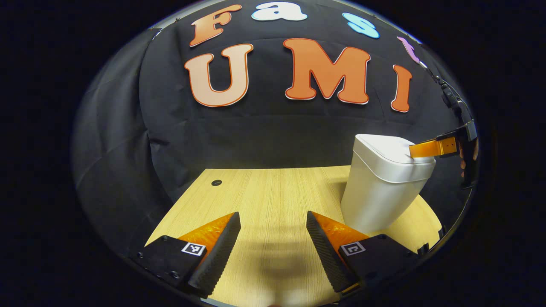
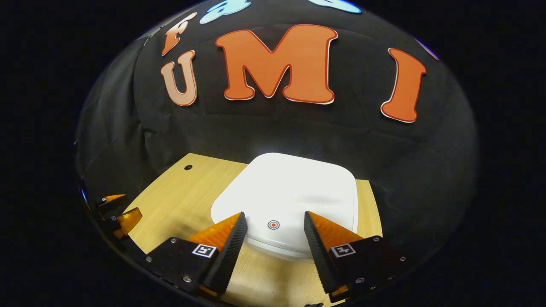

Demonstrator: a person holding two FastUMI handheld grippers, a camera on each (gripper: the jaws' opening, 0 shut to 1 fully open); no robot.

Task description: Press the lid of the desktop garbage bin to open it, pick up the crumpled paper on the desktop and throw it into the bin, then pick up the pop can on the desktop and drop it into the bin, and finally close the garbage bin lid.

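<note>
the bin (image 1: 381, 187) is white and stands upright on the right side of the bench (image 1: 264, 200). its lid (image 2: 290, 192) is flat and down. near the front edge of the lid there is a small red ring mark (image 2: 273, 224).

in the right gripper view, the right tongs (image 2: 273, 221) are just over the near edge of the lid. the two fingers are spread wide apart, and the ring mark sits between the tips. they hold nothing. in the left gripper view, the same tongs (image 1: 426, 149) reach in from the right, with the tip at the top of the lid. i cannot tell if it touches.

the left tongs (image 1: 273, 221) are over the bare wood, to the left of the bin. they are wide open too and hold nothing. their shadow lies on the bench between the fingers.

a small round hole (image 1: 216, 183) is in the bench at the far left.
</note>
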